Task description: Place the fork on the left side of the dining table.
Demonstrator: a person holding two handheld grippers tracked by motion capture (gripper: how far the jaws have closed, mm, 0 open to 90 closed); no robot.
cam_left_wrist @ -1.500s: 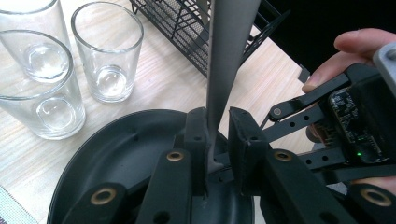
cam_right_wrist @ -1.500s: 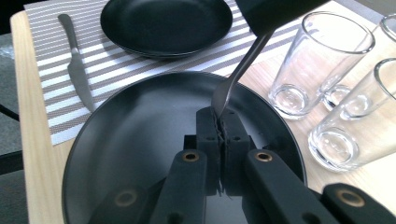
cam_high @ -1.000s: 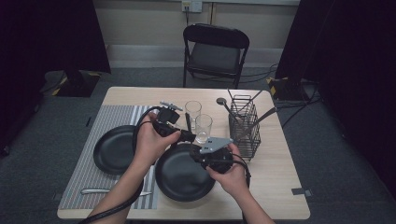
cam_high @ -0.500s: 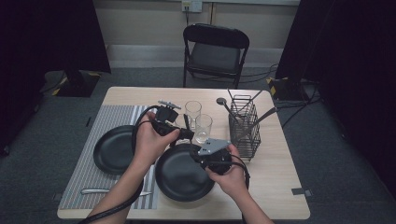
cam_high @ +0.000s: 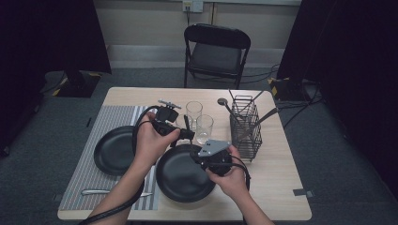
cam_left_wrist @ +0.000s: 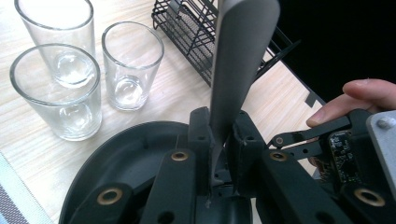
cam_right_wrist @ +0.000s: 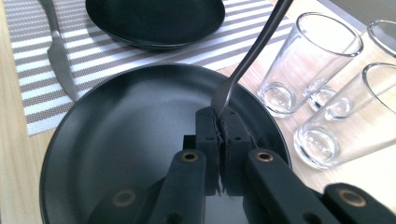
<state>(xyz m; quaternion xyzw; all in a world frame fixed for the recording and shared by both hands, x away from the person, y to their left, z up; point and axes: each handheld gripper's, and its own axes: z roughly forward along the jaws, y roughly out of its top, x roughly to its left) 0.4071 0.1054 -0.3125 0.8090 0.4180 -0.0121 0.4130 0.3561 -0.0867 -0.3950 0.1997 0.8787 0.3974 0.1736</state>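
Fork (cam_right_wrist: 252,56) pinched by both tools, over near black plate (cam_right_wrist: 116,154)

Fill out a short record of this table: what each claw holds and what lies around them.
left claw: shut on the handle of the fork; its jaws have just been closing
right claw: shut on the fork's tine end
place: both over the near plate
second plate: on the striped mat
knife: on the mat
glasses: three, upright, empty
wire basket: holds utensils, right of the glasses
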